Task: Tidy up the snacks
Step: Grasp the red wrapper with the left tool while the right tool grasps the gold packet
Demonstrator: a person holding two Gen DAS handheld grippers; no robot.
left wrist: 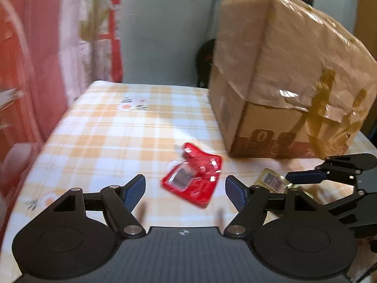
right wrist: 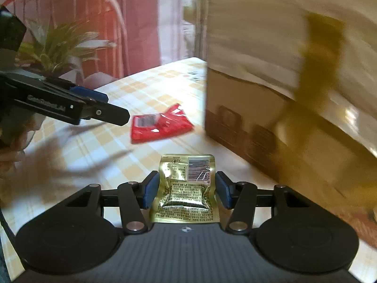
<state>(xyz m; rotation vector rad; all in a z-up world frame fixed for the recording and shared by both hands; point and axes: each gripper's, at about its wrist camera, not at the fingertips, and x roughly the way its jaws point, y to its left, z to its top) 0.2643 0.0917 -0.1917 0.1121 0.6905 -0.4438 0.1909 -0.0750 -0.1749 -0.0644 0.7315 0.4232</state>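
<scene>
A red snack packet (left wrist: pixel 194 178) lies flat on the checked tablecloth, just ahead of my left gripper (left wrist: pixel 185 188), which is open and empty with the packet between its fingertips' line. The packet also shows in the right wrist view (right wrist: pixel 160 126). My right gripper (right wrist: pixel 186 189) is shut on a gold snack packet (right wrist: pixel 186 188) with a barcode, held between its blue pads. In the left wrist view the gold packet (left wrist: pixel 271 180) and right gripper (left wrist: pixel 306 176) show at the right. A tall cardboard box (left wrist: pixel 282 75) wrapped in brown tape stands at the right.
The table (left wrist: pixel 106 127) has a yellow and white checked cloth. A red chair (right wrist: pixel 77 7) and a potted plant (right wrist: pixel 61 44) stand past the table's far side. A pale wall (left wrist: pixel 162 35) and red patterned curtain (left wrist: pixel 30 54) lie behind.
</scene>
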